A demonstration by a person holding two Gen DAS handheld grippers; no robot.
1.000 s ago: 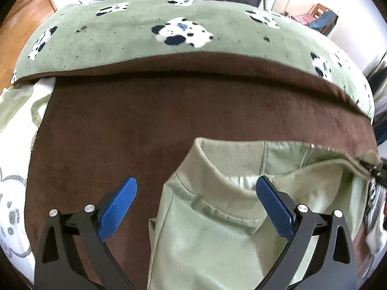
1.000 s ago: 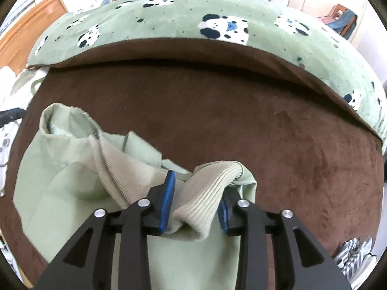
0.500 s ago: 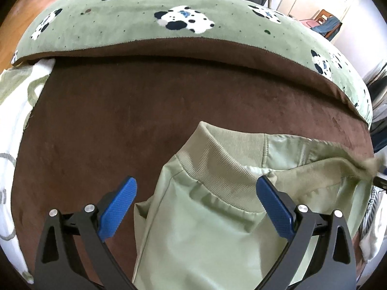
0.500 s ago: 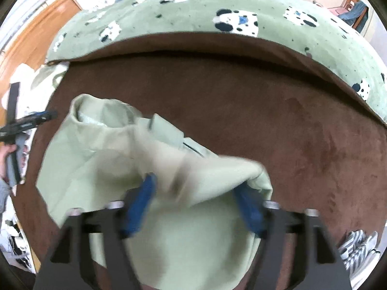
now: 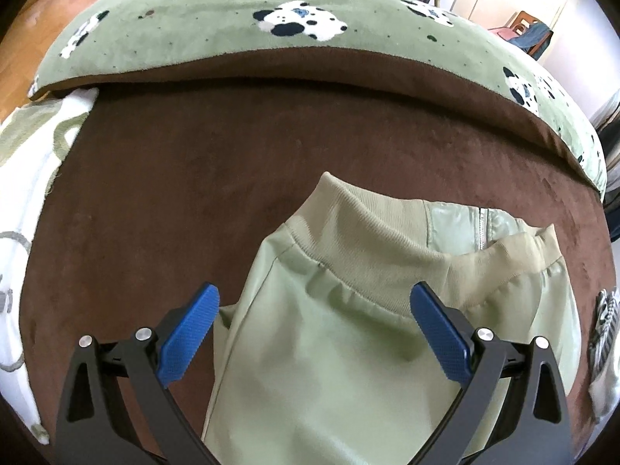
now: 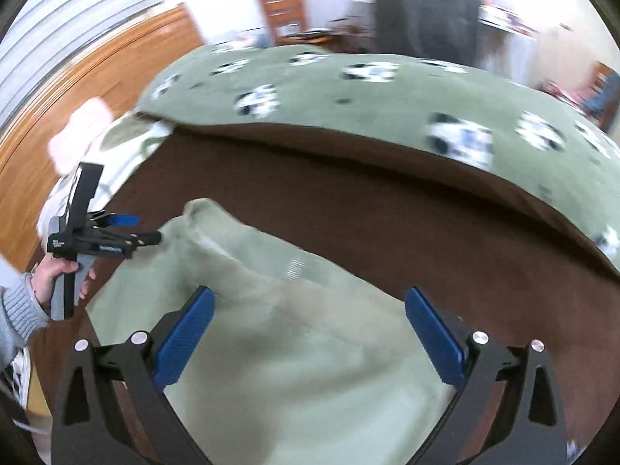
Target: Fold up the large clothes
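Now that the right hand-held gripper (image 6: 308,335) has let the jacket (image 5: 348,348) go, both hand-held grippers gape empty; this fold looks laid.

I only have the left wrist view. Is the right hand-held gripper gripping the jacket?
Observer: No. The right hand-held gripper is wide open over the green jacket, pads off the cloth.
Operator: Where's my left one?
Observer: The left hand-held gripper hangs by the jacket's far-left corner; contact unclear.
Operator: Anything else?
Observer: A pale pink thing lies near the bed's left edge, too blurred to name.
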